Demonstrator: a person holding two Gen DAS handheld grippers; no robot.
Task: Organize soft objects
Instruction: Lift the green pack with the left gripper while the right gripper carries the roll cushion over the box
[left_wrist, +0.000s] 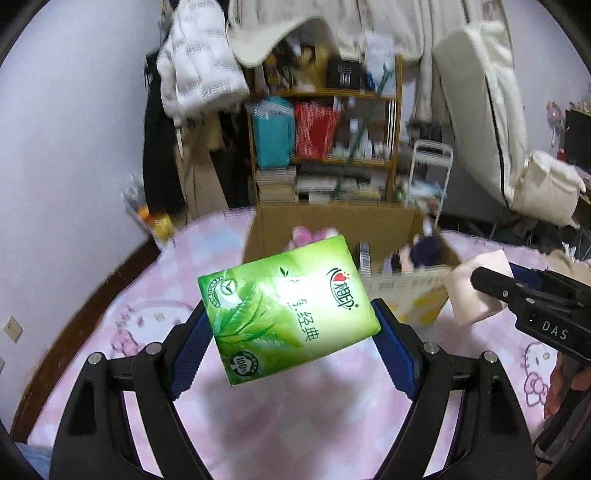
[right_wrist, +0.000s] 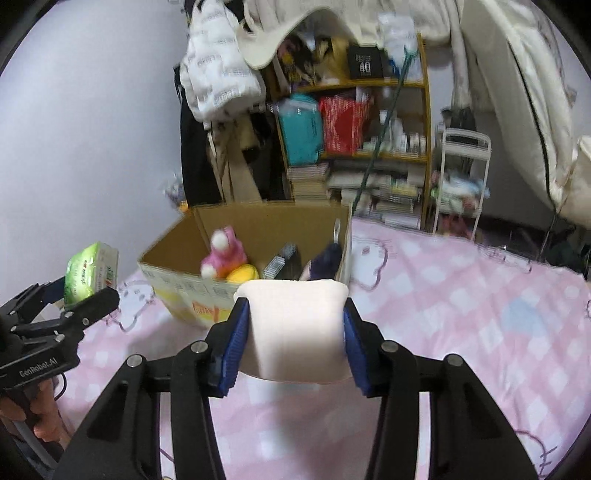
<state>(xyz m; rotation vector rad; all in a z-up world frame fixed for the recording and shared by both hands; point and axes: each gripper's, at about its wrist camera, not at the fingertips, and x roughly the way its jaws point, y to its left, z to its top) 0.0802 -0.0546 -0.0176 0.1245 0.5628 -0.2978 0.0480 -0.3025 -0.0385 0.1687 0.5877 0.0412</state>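
The green tissue pack hangs in the air above the pink checked bedspread, pinched between the blue pads of the left gripper. It sits tilted, its printed face turned up toward the left wrist camera, one corner dipping toward the gripper's body. The left gripper's fingers reach forward and slightly up, pointing at the open cardboard box that stands on the bed just beyond the pack.

The right gripper squeezes a pale pink foam block between its pads; the block bulges above the fingertips and its sides are pressed in. This gripper is also held level over the bedspread, aimed at the near corner of the box. In the left wrist view it enters from the right edge with the block at its tip, and the bare fingers of the person's hand show under its handle. In the right wrist view the left gripper appears at the far left with the green pack, to the left of the box.

Counted: two grippers, each holding one soft thing. One box, and inside it one pink plush toy, one yellow soft thing touching the plush, one dark purple item against the right wall, and some dark striped objects too blurred to name. Behind the box stands one wooden shelf crowded with books and packets.
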